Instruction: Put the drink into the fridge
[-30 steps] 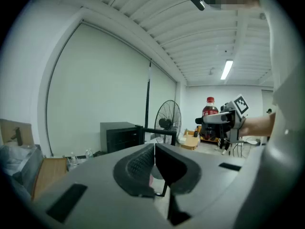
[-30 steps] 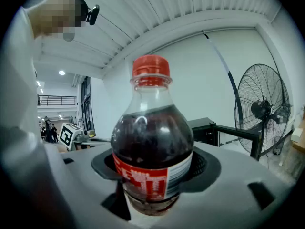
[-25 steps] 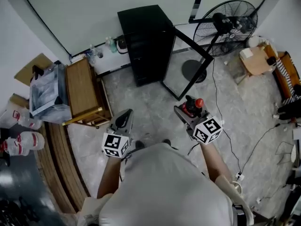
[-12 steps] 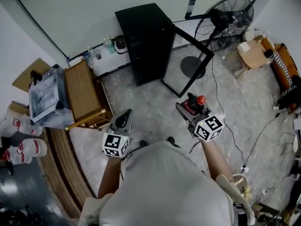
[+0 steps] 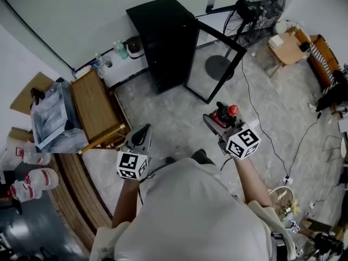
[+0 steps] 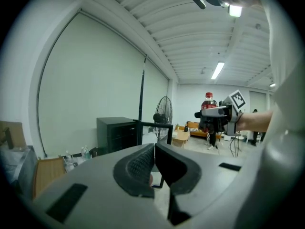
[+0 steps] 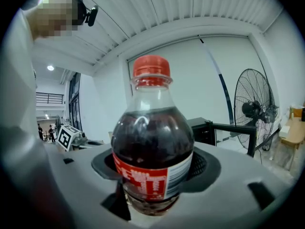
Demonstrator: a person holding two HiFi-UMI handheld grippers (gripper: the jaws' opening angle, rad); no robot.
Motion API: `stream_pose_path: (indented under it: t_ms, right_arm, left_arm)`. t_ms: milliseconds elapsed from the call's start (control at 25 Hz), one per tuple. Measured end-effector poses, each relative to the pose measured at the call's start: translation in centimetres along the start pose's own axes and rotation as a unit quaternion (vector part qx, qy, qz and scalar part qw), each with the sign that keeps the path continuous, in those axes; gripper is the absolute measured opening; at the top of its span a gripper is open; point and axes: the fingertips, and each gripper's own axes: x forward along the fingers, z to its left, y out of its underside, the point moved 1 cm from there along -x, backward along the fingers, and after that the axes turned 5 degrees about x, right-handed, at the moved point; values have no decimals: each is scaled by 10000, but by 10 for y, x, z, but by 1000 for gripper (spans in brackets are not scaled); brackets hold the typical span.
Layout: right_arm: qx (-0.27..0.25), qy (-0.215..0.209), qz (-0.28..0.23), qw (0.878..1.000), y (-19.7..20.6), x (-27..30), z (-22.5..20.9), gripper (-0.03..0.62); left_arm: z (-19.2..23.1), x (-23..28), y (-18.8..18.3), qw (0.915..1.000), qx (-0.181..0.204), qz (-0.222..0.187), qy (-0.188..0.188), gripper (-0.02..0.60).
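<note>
my right gripper (image 7: 156, 165) clamps the cola bottle (image 7: 151, 128) upright, cap up; my left gripper (image 6: 155, 163) is closed, empty. marbled floor (image 5: 179, 118), black fridge (image 5: 163, 42) open.

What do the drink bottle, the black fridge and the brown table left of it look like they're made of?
Drink bottle: clear glossy plastic, dark liquid showing through; red ribbed cap.
Fridge: matt black cabinet, probably painted metal; its door looks glass, floor visible through it.
Table: wood, by its brown streaky top, perhaps varnished.

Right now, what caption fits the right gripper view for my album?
The right gripper, jaws closed on an upright red-capped drink bottle, faces the black fridge with its door open.
</note>
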Motion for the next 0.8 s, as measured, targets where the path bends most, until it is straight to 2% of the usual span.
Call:
stream_pose_path:
  t_ms: [280,440,800]
  right_arm:
    - [-10,13,69,10000,3,0,1,299]
    - [-37,-83,148,9998,2,8,-13,299]
    - [85,-430,229,9988,-9,22,-83,299]
  left_arm:
    - [2,8,2,10000,-74,21,62,9]
    - [1,23,3,9999,-105,81,13,9]
    - [-2,75,-13,9984,-201,163,-507,9]
